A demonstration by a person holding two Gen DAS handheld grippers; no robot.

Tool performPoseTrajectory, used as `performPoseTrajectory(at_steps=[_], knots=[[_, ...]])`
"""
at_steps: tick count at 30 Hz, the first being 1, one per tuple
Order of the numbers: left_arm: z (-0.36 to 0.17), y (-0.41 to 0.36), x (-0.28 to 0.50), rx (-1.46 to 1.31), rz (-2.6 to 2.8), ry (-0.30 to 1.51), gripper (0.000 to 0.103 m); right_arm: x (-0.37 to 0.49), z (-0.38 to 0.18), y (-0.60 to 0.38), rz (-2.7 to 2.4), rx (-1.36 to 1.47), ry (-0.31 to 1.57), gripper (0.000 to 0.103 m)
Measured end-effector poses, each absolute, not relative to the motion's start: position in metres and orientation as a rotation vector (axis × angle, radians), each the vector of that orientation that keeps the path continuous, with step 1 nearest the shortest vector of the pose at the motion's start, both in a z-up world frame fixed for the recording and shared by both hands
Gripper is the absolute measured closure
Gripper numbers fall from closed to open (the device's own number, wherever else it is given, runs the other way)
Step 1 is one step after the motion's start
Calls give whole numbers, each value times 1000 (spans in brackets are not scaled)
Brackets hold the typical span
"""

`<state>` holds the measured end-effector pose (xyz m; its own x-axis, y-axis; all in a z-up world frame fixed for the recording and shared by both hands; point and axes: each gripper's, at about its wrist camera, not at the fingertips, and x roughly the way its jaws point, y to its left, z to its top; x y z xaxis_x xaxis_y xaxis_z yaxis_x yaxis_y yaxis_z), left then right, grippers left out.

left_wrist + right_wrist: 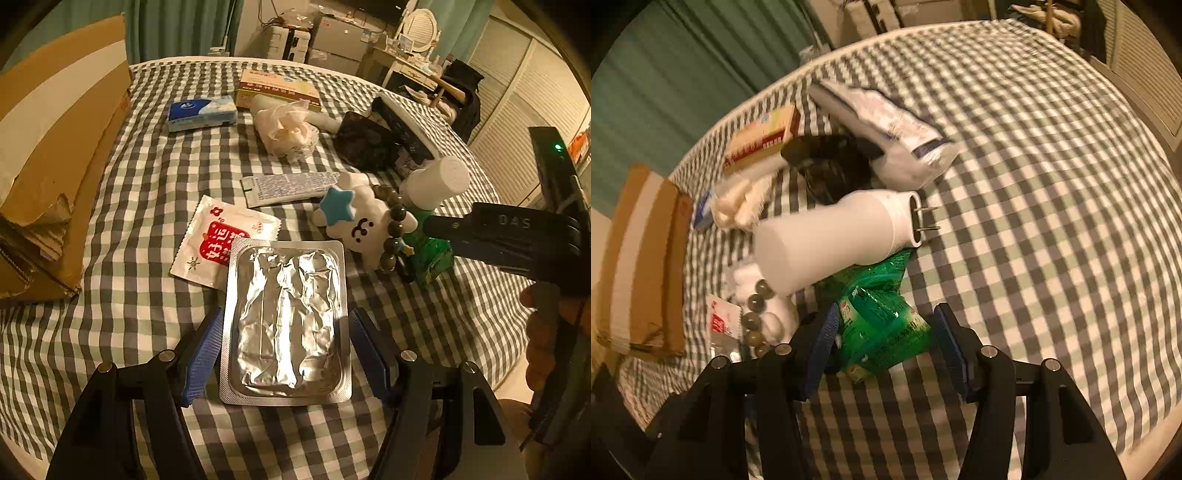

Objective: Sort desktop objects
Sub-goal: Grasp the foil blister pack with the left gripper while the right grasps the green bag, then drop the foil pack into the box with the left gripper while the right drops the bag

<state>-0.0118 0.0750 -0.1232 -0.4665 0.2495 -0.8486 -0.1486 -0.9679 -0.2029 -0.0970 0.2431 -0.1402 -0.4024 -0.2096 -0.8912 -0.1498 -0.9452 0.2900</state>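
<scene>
A: Far left: a cardboard box [55, 155] at the edge of the checked bench [155, 206]. Nothing visible inside from here, so cannot tell if anything is sorted into it.

B: Agreed. Next, a red-and-white sachet [221, 243], partly under the foil pack [286, 325]. Left tool [286, 354] with jaws apart, one on each side of the foil pack, pads near its edges but not pressing. Pack flat on the cloth, not lifted.

A: Behind: blue tissue pack [201, 112], flat box [279, 90], crumpled white bag [286, 129], long sachet [290, 188]. All loose, no clear groups.

B: Further right: white toy [360, 218] with a bead bracelet [397, 229] over it, then the green packet [882, 325] under a lying white bottle [831, 240].

A: Right tool [886, 339] also apart, around the near end of the green packet. Left pad close to it, maybe touching; right pad clear of it. No grip yet.

B: Dark bundle [831, 166] and white pouch [886, 129] behind the bottle. Right part of the bench bare.

A: Judgement: sorting hardly begun. Almost everything mixed in the middle. Probably two pickups in preparation, foil pack and green packet; all the rest left to do.
</scene>
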Motion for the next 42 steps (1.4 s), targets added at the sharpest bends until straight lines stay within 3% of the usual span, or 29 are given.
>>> performPoseTrajectory(at_steps=[10,27,42], knots=[[-127,67,-14,-1505,2528,-171,33,-98,-142,240,-2511,1667,-506,71],[-84,50,8,-1379,2586,-246,33,-44,-66,225,-2672,1462,-365,72],[-12,6,38,-1162,2701,-329,33,0,17,131,-2672,1194,-120,72]])
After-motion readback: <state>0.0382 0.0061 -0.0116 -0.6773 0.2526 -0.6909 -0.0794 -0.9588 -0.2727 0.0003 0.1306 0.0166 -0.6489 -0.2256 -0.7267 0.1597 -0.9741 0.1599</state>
